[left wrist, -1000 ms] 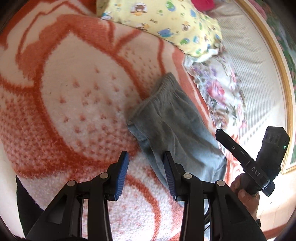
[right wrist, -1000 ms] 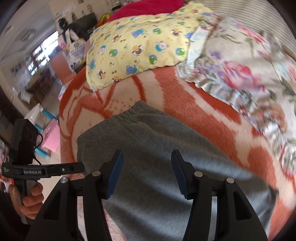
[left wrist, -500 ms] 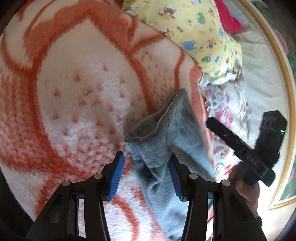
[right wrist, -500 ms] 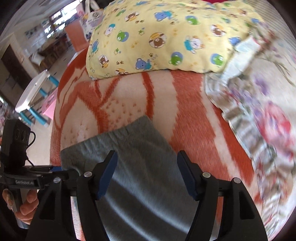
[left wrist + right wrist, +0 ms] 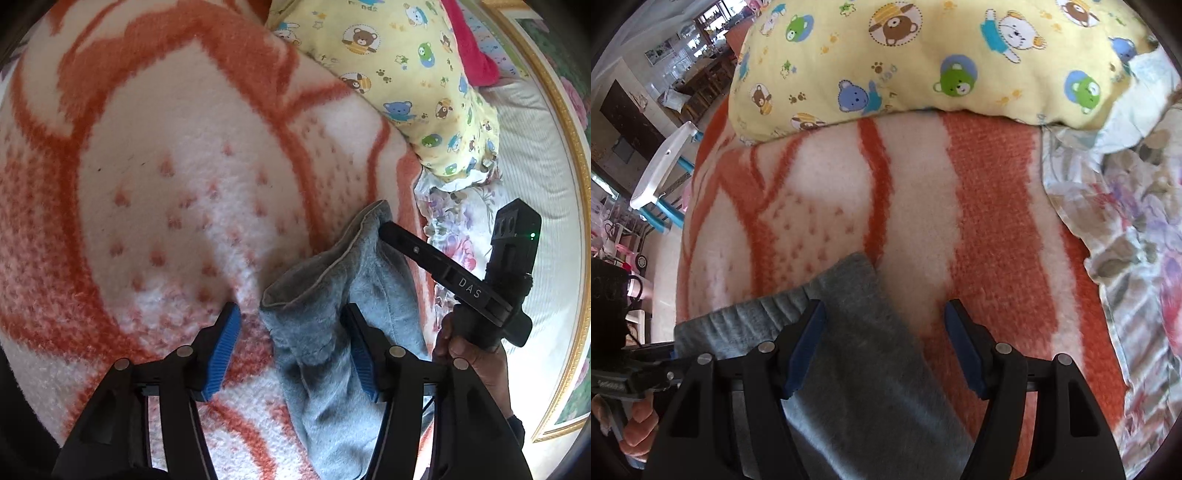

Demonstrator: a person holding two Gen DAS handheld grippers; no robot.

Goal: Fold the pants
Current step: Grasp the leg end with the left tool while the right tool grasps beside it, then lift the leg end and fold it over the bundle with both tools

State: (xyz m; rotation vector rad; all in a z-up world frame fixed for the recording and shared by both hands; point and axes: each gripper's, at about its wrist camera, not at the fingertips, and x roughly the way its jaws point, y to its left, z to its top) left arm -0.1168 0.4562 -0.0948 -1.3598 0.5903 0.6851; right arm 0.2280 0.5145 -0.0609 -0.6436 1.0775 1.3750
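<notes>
on the orange-and-white blanket (image 5: 184, 166): grey pants (image 5: 332, 332), bunched; left gripper (image 5: 291, 345) fingers opening astride them; right gripper (image 5: 882, 345) fingers apart.

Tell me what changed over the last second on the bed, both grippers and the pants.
Both grippers spread wider; the left gripper is opening, astride the pants' rumpled waistband, pads not pressing. The right gripper moved toward the yellow pillow, up to the pants' far edge. The pants now look bunched and narrower. Pillow and orange blanket stayed put.
</notes>
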